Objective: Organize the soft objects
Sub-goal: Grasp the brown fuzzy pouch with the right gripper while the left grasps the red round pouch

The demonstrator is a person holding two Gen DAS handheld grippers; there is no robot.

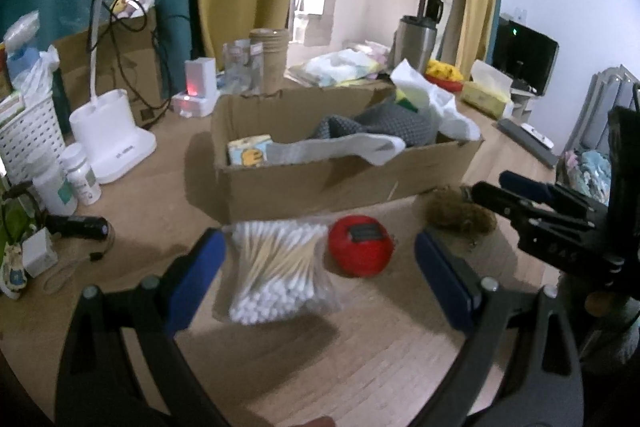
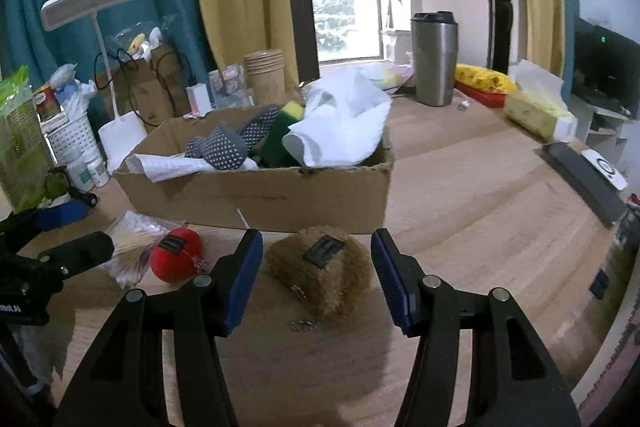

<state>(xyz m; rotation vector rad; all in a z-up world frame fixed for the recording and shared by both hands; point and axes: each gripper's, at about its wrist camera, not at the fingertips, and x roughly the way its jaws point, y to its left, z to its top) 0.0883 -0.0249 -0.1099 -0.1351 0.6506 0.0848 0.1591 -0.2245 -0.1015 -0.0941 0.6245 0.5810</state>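
Note:
A clear bag of cotton swabs (image 1: pixel 276 271) lies on the wooden table between the open jaws of my left gripper (image 1: pixel 320 275); it also shows in the right wrist view (image 2: pixel 130 251). A red plush pouch (image 1: pixel 360 251) (image 2: pixel 176 254) lies beside the bag. A brown furry pouch (image 2: pixel 320 271) (image 1: pixel 460 217) lies between the open jaws of my right gripper (image 2: pixel 316 279). A cardboard box (image 1: pixel 320 179) (image 2: pixel 256 199) behind them holds socks, gloves, a sponge and white cloth.
A white lamp base (image 1: pixel 112 139), pill bottles (image 1: pixel 82 173) and a white basket (image 1: pixel 28 139) stand at the left. Paper cups (image 2: pixel 266 75), a steel tumbler (image 2: pixel 434 59) and a tissue pack (image 2: pixel 536 111) stand behind and right of the box.

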